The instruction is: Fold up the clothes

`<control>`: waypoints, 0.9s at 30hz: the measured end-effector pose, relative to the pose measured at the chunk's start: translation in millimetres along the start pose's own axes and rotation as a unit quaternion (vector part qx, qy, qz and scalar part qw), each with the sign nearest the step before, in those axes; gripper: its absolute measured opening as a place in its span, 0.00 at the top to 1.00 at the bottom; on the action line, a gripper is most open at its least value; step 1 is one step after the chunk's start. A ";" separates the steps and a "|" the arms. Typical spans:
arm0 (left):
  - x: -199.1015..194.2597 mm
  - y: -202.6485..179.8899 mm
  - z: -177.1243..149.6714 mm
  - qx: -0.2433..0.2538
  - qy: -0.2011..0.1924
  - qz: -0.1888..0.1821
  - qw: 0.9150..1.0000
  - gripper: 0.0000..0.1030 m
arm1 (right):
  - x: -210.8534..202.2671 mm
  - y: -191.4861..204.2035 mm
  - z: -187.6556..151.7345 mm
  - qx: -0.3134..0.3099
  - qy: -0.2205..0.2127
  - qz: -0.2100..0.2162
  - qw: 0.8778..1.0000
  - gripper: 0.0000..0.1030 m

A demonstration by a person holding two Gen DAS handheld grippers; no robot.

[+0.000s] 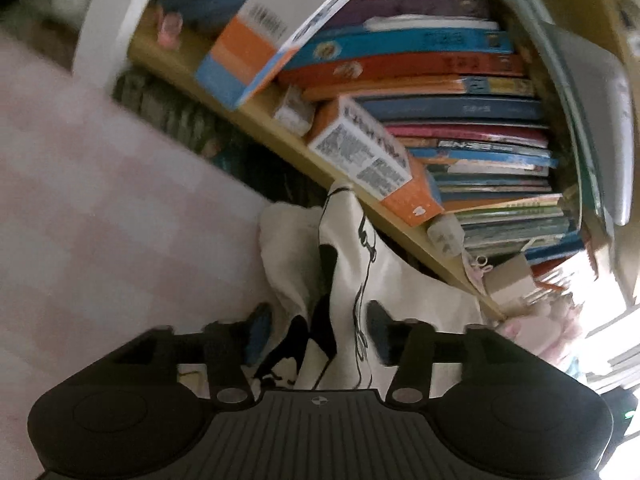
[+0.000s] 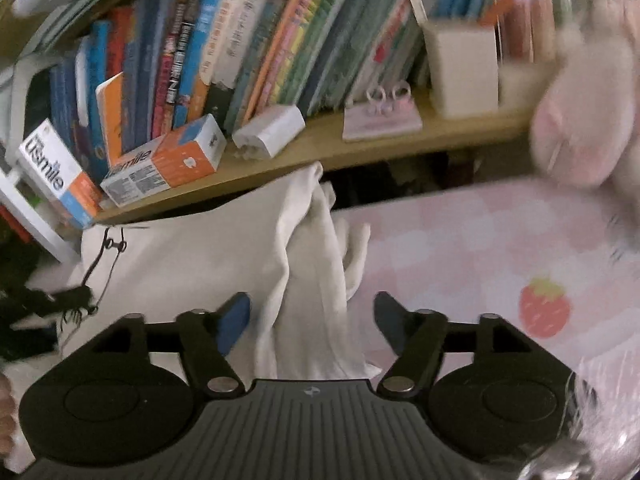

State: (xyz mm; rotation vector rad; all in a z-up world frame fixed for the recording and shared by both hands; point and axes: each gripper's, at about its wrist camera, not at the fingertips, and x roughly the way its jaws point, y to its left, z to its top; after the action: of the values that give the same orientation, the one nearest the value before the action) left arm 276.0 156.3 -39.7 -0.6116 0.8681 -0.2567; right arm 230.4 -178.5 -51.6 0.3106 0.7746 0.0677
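a: a pink strawberry sheet point(image 2: 500, 240) is seen under a shelf of books point(image 2: 240, 48).

b: the white printed garment point(image 2: 208, 264) is bunched at mid-frame, its long ridge running away from the fingers.

a: the right gripper point(image 2: 310, 316) is spread wide around that ridge, nothing clamped.

b: the left gripper point(image 1: 316, 324) is likewise parted, cloth lying between; a white cup point(image 2: 460, 72) is seen upper right, contents blurred.

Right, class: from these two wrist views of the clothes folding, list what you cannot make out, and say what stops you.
- Left wrist view: the white garment near the left gripper; its lower part is hidden behind the gripper body, so whether the fingers pinch it is unclear.
- Right wrist view: the pink thing at right is motion-blurred; unidentifiable.
- Both views: most book titles are too blurred to read.
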 end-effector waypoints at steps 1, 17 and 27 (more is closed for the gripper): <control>-6.9 -2.7 -3.3 0.010 -0.007 0.009 1.000 0.36 | -6.2 2.6 -1.3 -0.009 -0.007 -0.007 1.000 0.30; -91.6 -45.4 -93.2 0.152 -0.065 0.154 0.974 0.15 | -101.4 29.9 -78.3 -0.125 -0.071 -0.048 0.988 0.13; -116.6 -77.6 -149.0 0.177 -0.087 0.170 0.965 0.06 | -143.6 41.1 -119.6 -0.137 -0.080 -0.039 0.987 0.01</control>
State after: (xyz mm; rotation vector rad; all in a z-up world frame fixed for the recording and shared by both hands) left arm 89.4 87.3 7.6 -0.1429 0.7199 -0.0410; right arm 46.4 -134.3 -22.4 0.0235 0.6073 0.0726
